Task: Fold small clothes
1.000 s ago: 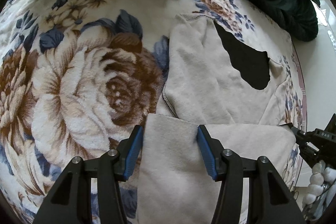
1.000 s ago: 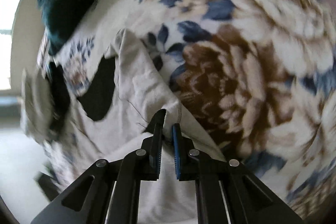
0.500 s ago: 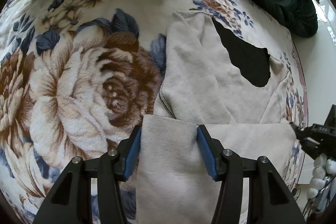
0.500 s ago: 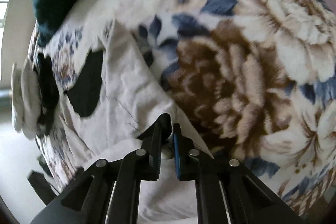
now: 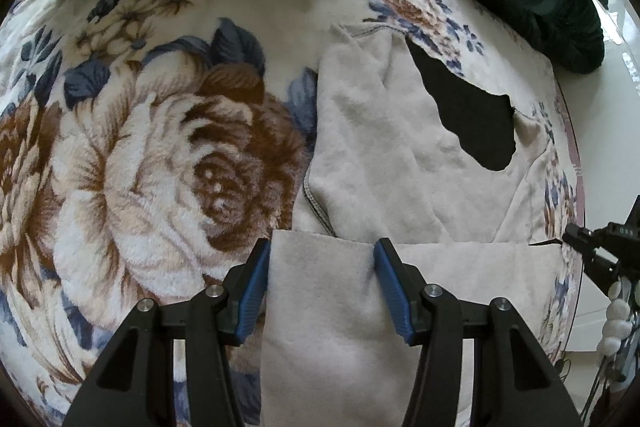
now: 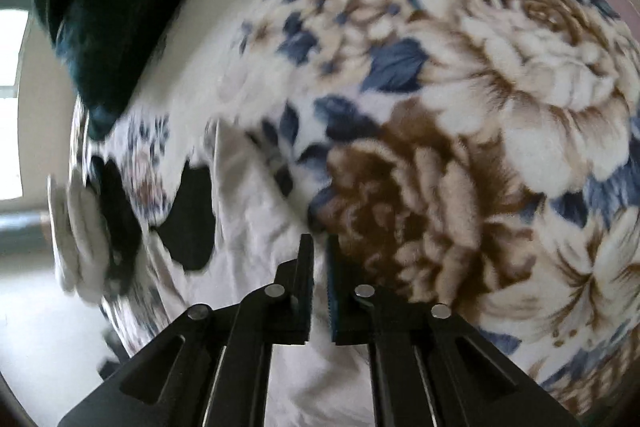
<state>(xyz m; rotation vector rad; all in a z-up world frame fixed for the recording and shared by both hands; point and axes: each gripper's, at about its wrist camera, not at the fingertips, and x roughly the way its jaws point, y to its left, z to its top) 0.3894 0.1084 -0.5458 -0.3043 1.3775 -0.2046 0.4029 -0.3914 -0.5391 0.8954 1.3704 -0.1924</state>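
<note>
Cream garment (image 5: pixel 372 147) lies half-folded on the floral blanket (image 5: pixel 140 155). Left claw (image 5: pixel 322 279) stands wide open, its blue pads straddling the folded flap. Right claw (image 6: pixel 320 263) is nearly closed, pinching the garment's edge, though the view is blurred.

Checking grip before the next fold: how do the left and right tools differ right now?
The left tool is wide open, straddling the cream garment's folded flap; the right tool is nearly shut, apparently pinching an edge of that garment. The left view is sharp, the right blurred. Both have blue pads and sit over the floral blanket.
</note>
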